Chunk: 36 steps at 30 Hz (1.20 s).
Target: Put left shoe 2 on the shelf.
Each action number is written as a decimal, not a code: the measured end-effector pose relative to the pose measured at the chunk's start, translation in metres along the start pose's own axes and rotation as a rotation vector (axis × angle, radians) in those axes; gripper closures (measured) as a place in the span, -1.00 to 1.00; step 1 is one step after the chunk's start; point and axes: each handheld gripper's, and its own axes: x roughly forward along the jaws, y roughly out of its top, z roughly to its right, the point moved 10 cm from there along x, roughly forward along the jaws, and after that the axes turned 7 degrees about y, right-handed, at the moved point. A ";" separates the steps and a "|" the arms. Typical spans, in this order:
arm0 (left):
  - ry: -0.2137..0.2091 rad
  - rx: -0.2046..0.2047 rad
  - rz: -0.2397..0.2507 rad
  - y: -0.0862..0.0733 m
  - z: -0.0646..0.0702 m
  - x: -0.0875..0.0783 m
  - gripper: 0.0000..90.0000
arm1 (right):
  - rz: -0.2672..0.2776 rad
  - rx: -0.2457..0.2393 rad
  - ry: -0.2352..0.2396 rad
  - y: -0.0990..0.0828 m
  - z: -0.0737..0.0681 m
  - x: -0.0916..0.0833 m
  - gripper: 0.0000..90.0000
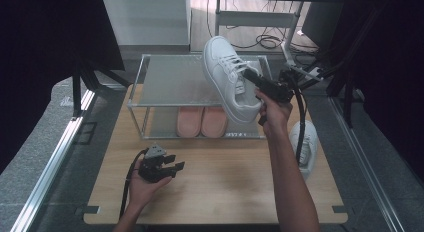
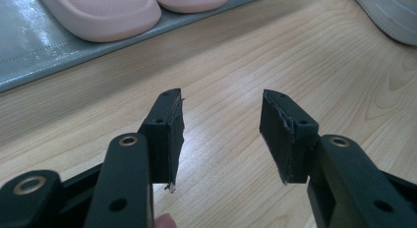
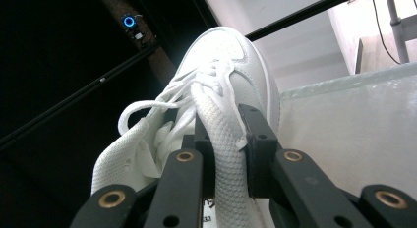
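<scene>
Sneaker (image 1: 227, 82) up in the air, toe at twelve o'clock, over the top shelf of the rack (image 1: 170, 82): in the high view your right gripper (image 1: 260, 87) has it by the collar and carries it. Its mate (image 1: 305, 144) lies on the table at about four o'clock from the rack, and pink slippers (image 1: 202, 121) sit on the lower shelf. Your left gripper (image 1: 175, 167) rests low near six o'clock.

Left gripper view: your jaws stand apart over bare table (image 2: 236, 66) with nothing between them.

Right gripper view: your pads are clenched on the sneaker's (image 3: 221, 90) padded tongue or collar edge, laces spilling at ten o'clock.

You seem to be mid-carry. Next, lower the sole flat onto the top shelf, then release.
</scene>
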 end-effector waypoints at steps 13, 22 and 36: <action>-0.010 0.002 -0.004 0.000 0.002 0.002 0.16 | -0.004 0.051 -0.082 0.001 0.008 0.052 0.78; -0.007 -0.004 0.001 0.001 0.000 0.001 0.16 | -0.008 0.088 -0.110 -0.002 0.017 0.081 0.78; -0.007 -0.008 0.002 0.000 -0.004 0.000 0.16 | -0.012 0.128 -0.157 -0.007 0.023 0.124 0.76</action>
